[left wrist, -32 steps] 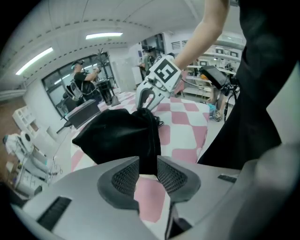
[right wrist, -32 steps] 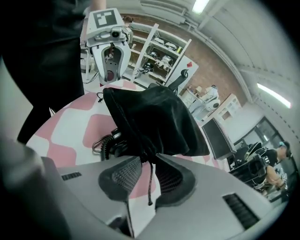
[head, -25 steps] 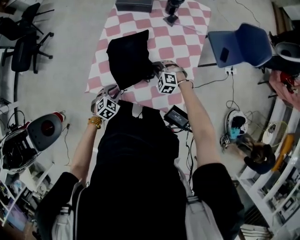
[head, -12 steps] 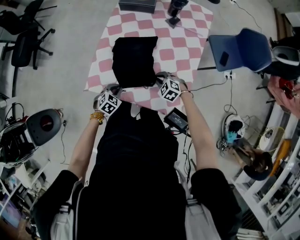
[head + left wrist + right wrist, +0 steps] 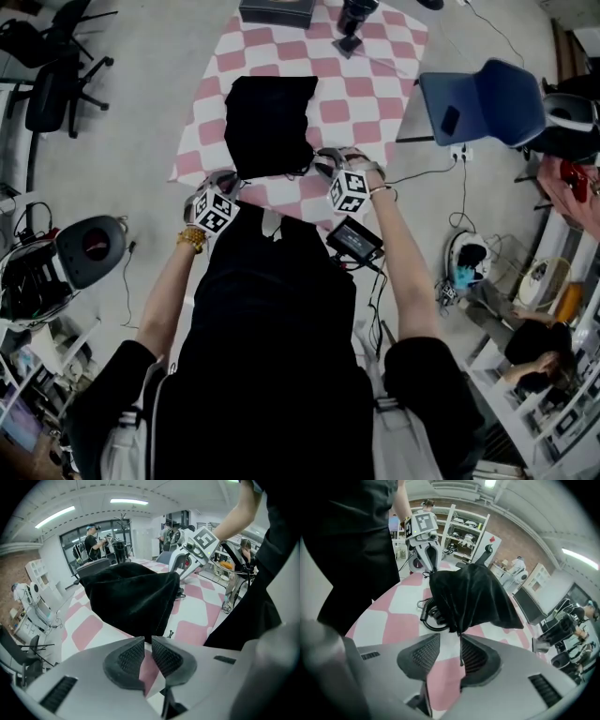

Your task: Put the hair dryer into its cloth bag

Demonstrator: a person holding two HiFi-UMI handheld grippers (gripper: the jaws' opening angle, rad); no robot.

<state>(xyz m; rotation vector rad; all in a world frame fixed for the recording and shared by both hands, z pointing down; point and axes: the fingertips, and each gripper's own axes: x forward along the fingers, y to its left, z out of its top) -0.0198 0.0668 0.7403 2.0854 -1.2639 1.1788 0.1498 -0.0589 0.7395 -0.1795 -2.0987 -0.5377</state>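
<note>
Head view: black cloth bag (image 5: pixel 270 127) lies on the checked bench (image 5: pixel 375 94), at 12 o'clock from the person. Both tools sit at its near edge, one at the 7 o'clock corner and one at the 5 o'clock corner.

- Left tool (image 5: pixel 148 641): jaws have just been closing and are nearly together. The bag's hem corner is nipped at the very tips, so it is grasping the bag.
- Right tool (image 5: pixel 451 641): jaws have just been opening and now stand apart, released. A thin drawstring (image 5: pixel 461 654) hangs down one pad and the bag corner sits just off the tips. Nothing is pressed.
- Hair dryer: I can't see the body, and judging by the bulge it is inside the bag. A black loop of cable (image 5: pixel 427 616) pokes out of the mouth at the bag's 7 o'clock in the right gripper view.

Risks, as I judge them:
- With only one corner held, a lift by the left tool could tip the mouth down and let the dryer slide out.
- The loose cable loop may snag or stop the mouth from closing.
- The drawstring could catch on the open pad as that tool moves.
- A thin tip grip may slip.
</note>
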